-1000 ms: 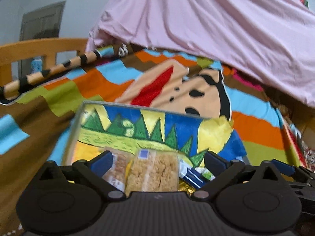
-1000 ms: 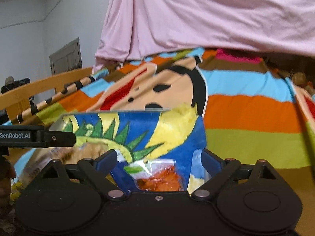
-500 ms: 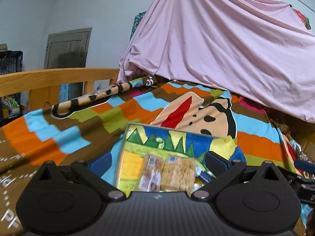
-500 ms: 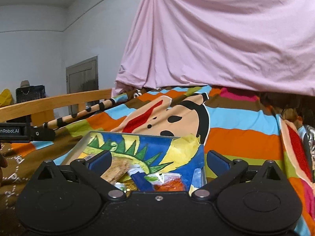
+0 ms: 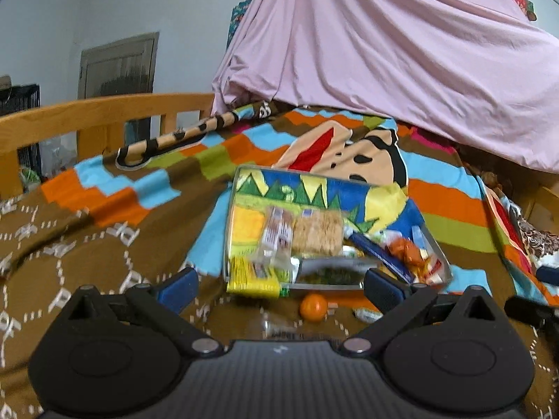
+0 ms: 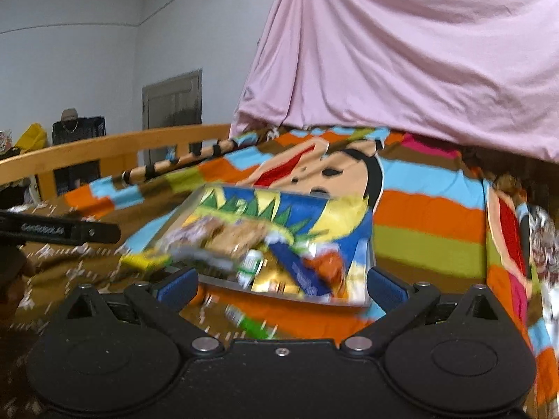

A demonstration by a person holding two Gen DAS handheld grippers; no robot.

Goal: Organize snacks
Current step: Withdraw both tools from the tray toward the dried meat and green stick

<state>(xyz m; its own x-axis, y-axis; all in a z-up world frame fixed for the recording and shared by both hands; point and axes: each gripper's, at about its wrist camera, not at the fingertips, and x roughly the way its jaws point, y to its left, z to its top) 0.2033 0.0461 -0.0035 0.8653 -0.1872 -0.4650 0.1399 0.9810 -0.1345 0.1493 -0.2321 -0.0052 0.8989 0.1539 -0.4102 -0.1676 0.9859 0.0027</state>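
Both wrist views look forward and slightly down, near, sharing the snack tray.

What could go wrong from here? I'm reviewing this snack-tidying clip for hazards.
1. The tray sits on a soft blanket and could tip when pressed.
2. The yellow packet overhangs the tray's near edge and may slide off.
3. The small orange ball lies loose and could roll away.
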